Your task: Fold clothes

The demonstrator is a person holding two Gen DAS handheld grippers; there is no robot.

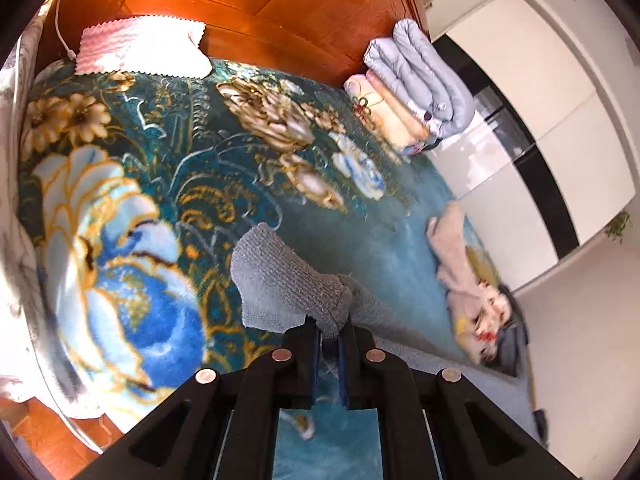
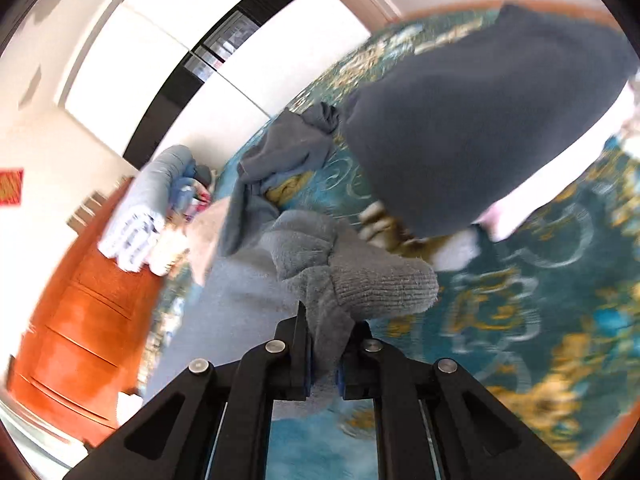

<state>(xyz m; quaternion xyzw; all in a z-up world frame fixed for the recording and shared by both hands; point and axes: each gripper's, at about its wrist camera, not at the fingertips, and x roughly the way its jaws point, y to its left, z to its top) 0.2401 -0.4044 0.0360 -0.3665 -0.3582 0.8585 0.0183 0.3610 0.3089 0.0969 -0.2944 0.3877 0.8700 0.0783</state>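
Note:
A grey knit garment (image 1: 288, 280) lies over the teal floral blanket (image 1: 132, 168) on the bed. My left gripper (image 1: 329, 330) is shut on a ribbed edge of it, and the cloth bunches up in front of the fingers. In the right wrist view my right gripper (image 2: 326, 334) is shut on another ribbed part of the same grey garment (image 2: 360, 272), lifted a little off the blanket (image 2: 540, 300). A beige printed garment (image 1: 464, 280) lies crumpled to the right. A dark grey cloth mass (image 2: 480, 128) fills the upper right of the right wrist view.
Folded pale blue and cream bedding (image 1: 416, 84) is stacked by the orange wooden headboard (image 1: 280, 4). A pink and white cloth (image 1: 140, 50) lies at the head end. A crumpled blue-grey garment (image 2: 288, 152) lies on the bed. A white wardrobe (image 1: 540, 120) stands beyond the bed edge.

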